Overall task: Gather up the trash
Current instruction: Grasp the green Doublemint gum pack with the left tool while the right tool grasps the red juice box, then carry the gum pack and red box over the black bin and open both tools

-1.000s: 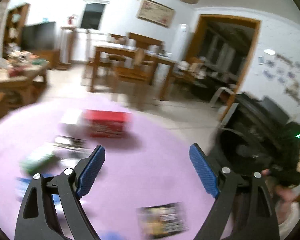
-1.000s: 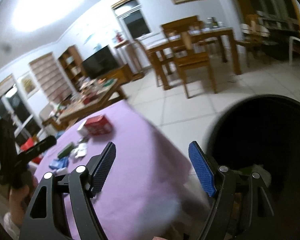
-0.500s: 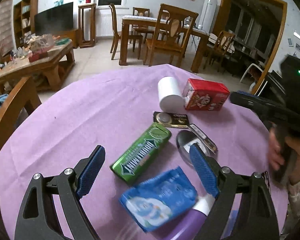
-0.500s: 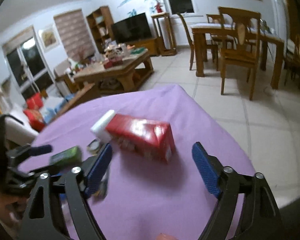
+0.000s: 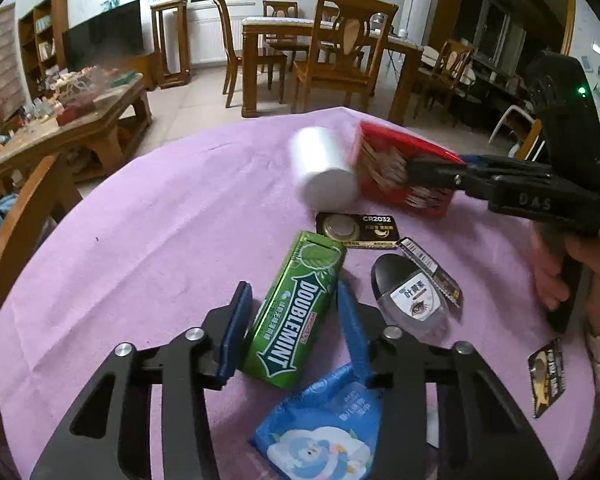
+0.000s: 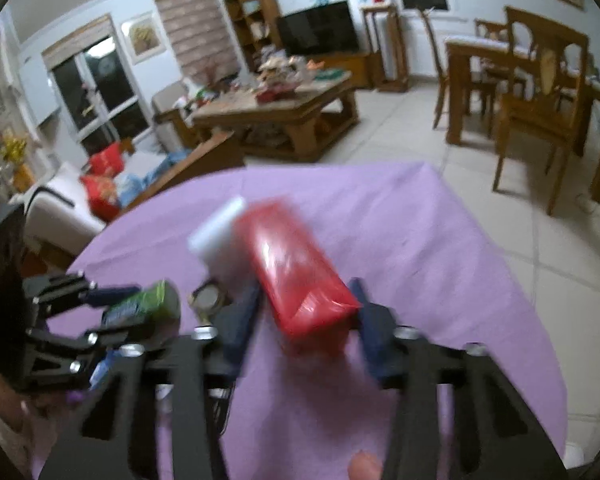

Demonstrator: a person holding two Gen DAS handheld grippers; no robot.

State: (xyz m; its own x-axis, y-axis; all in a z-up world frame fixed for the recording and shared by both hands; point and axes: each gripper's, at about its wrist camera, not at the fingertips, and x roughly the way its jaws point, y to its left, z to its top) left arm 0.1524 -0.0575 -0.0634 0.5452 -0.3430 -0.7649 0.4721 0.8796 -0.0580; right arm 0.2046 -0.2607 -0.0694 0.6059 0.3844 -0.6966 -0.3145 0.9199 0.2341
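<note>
Left wrist view: left gripper (image 5: 294, 330) jaws are closing astride the green Doublemint gum pack (image 5: 296, 312), whose long axis runs straight ahead between the pads on the purple tablecloth (image 5: 160, 232). Right wrist view: right gripper (image 6: 306, 320) jaws are closing around the red carton (image 6: 296, 268), lengthwise too, white roll (image 6: 216, 236) just beyond.
</note>
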